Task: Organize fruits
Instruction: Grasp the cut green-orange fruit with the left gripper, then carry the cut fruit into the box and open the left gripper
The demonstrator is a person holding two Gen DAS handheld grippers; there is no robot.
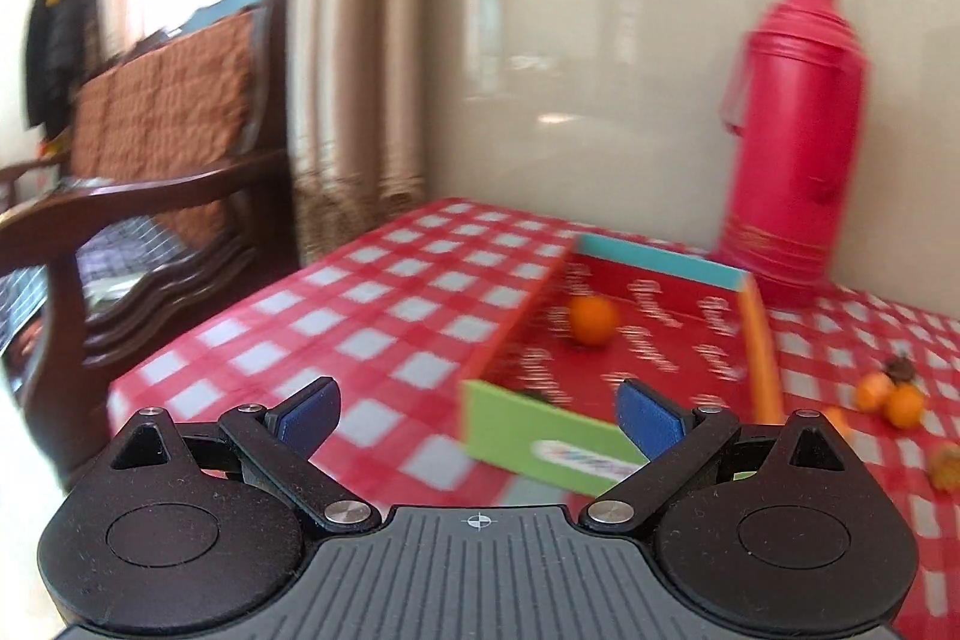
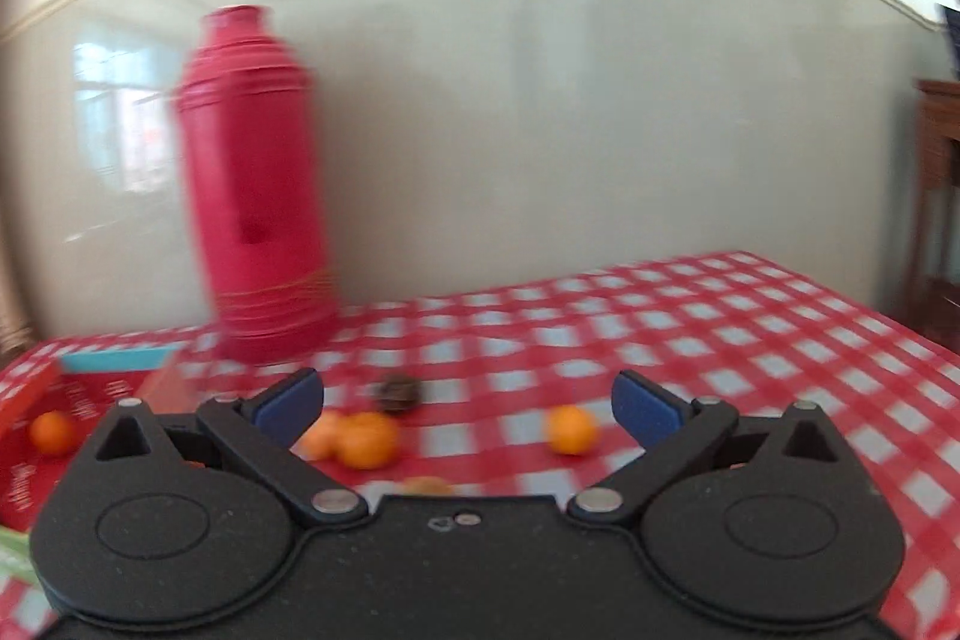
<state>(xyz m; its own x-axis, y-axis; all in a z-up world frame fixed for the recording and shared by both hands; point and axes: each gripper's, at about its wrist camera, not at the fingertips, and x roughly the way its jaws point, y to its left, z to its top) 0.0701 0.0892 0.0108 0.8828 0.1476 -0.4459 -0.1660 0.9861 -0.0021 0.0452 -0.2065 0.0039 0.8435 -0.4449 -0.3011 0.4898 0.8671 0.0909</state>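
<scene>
A shallow red cardboard tray (image 1: pixel 660 340) with a green front wall lies on the checked tablecloth, and one orange (image 1: pixel 593 319) sits inside it. My left gripper (image 1: pixel 480 415) hangs open and empty just in front of the tray's green wall. In the right wrist view the tray (image 2: pixel 36 412) is at the far left with the same orange (image 2: pixel 53 433) in it. My right gripper (image 2: pixel 468 409) is open with nothing between its fingers. Beyond it on the cloth lie two touching oranges (image 2: pixel 360 439), a single orange (image 2: pixel 572 430) and a dark brown fruit (image 2: pixel 397 393).
A tall red thermos (image 2: pixel 258 196) stands behind the tray against the grey wall. More small oranges (image 1: pixel 894 397) lie to the right of the tray. A dark wooden armchair (image 1: pixel 150 196) stands off the table's left edge. The red-and-white cloth (image 2: pixel 750 340) stretches to the right.
</scene>
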